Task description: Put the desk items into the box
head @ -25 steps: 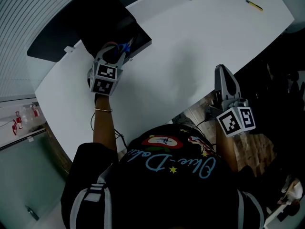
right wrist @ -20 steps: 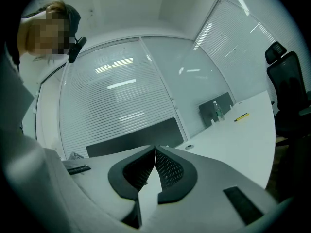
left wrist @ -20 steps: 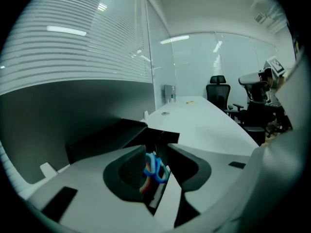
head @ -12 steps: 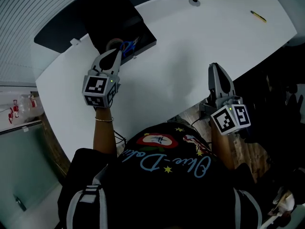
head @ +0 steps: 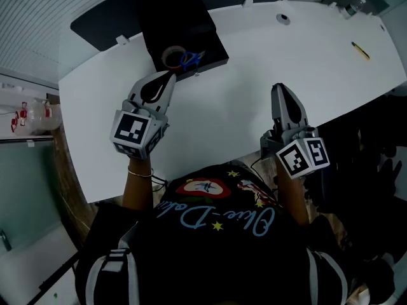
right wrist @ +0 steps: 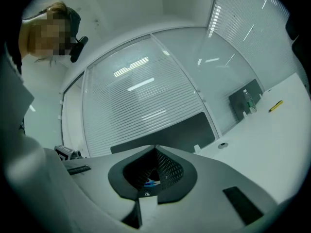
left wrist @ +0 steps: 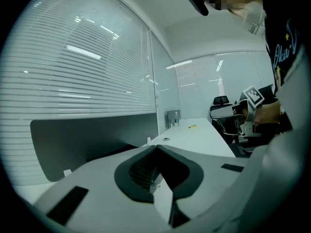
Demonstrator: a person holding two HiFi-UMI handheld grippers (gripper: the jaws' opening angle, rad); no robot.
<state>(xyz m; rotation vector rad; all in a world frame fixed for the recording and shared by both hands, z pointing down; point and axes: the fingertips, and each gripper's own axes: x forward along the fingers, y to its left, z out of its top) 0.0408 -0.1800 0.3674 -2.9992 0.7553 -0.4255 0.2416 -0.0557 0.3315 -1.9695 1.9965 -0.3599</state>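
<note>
The black box [head: 184, 24] stands at the far side of the white desk [head: 254, 62], and a tape roll [head: 172, 56] and blue scissors [head: 191, 60] lie inside it. My left gripper [head: 170, 77] hovers just short of the box's near edge; its jaws are shut and empty, tips meeting [left wrist: 155, 146]. Over the desk's near edge my right gripper [head: 277, 88] points away, shut with nothing held [right wrist: 155, 147]. A yellow pen [head: 360, 50] lies alone at the far right of the desk, and it shows as the yellow pen [right wrist: 275, 106] in the right gripper view.
A dark divider panel [head: 102, 24] runs behind the box. A round cable hole [head: 282, 18] sits in the desk near the far edge. A small bottle [right wrist: 248, 101] stands at the far corner. An office chair [left wrist: 221, 111] is beyond the desk's end.
My left gripper has come up and back out of the box, and its jaws have gone from open to shut with nothing in them. My right gripper has shifted left over the desk's near edge.
</note>
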